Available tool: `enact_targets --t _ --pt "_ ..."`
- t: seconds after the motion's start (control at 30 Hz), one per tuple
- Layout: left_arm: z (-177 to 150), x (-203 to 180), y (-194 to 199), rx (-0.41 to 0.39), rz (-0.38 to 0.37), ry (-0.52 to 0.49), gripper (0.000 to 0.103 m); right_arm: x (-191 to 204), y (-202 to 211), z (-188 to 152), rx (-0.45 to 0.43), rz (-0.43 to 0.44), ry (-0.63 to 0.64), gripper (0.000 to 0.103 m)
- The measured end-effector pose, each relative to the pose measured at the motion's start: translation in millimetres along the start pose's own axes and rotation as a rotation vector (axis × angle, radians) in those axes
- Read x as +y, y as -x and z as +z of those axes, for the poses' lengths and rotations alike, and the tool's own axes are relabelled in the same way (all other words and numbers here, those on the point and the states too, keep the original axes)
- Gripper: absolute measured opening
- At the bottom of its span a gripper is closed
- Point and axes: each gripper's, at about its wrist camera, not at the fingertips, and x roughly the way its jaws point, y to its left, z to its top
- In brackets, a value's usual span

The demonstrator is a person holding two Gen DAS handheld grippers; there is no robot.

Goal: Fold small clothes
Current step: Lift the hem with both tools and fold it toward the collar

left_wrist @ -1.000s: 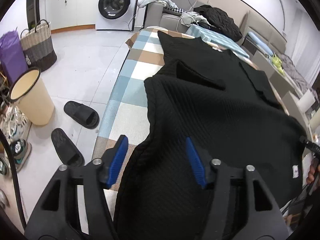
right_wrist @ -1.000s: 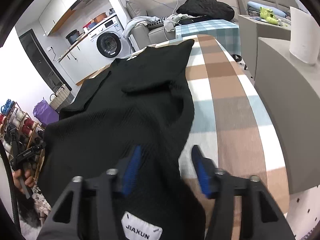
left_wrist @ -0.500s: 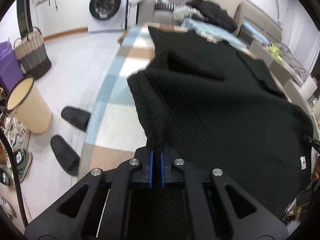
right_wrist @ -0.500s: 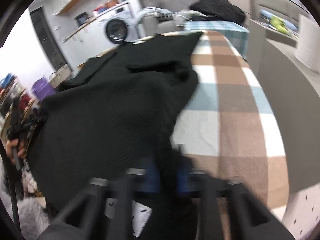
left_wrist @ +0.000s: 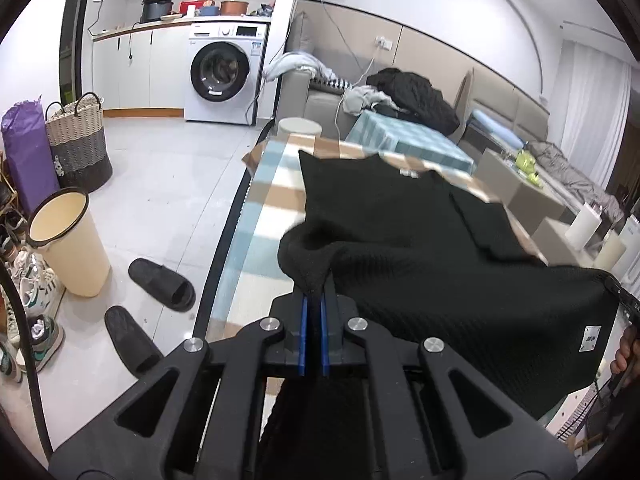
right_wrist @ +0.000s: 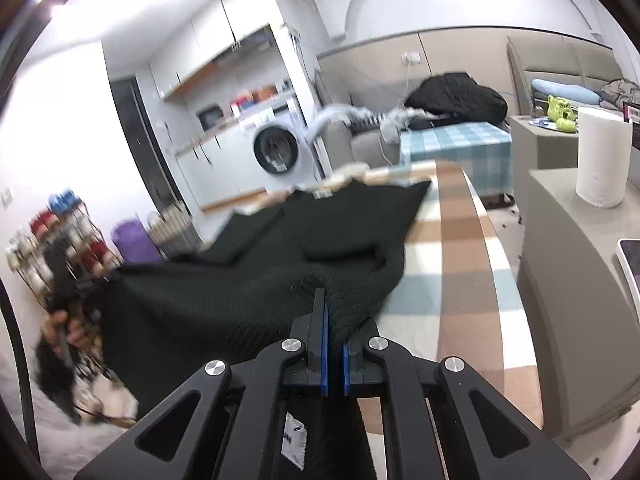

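One black ribbed garment [left_wrist: 420, 264], hem lifted

Black knit garment [left_wrist: 400, 232] lies on checked tablecloth [left_wrist: 264, 216]; cream plastic bin [left_wrist: 68, 244] and black slippers [left_wrist: 160, 284] left on floor; washing machine [left_wrist: 224, 76] far.

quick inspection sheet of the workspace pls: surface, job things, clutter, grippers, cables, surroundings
surface: checked cloth-covered table, blue, brown and white squares.
job's things: black knit garment, far part flat on the table, near edge raised; white label at its hem.
clutter: nothing seen on the table besides the garment.
grippers: left gripper and right gripper each shut on the garment's near edge.
cables: black cable at the left view's edge; wires hang from a wall socket.
surroundings: washing machine, cream bin, black slippers, woven basket, paper roll, clothes pile on the sofa.
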Motion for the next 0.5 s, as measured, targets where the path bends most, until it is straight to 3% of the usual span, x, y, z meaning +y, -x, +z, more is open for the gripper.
enact_targets --t 0.07,0.23,0.5 --pt "5.6 0.9 1.1 -0.006 -0.007 -0.002 0.002 0.1 6.0 6.3 -0.023 0.017 -0.009 0.004" --pt "18.3 1.1 -12.1 0.022 0.000 -0.014 0.002 2.1 -15.1 20.7 0.012 -0.048 -0.021 0.004" --pt "43.3 4.4 -101.0 0.102 0.011 0.003 0.003 -30.5 -98.8 48.9 0.121 -0.218 -0.123 0.005"
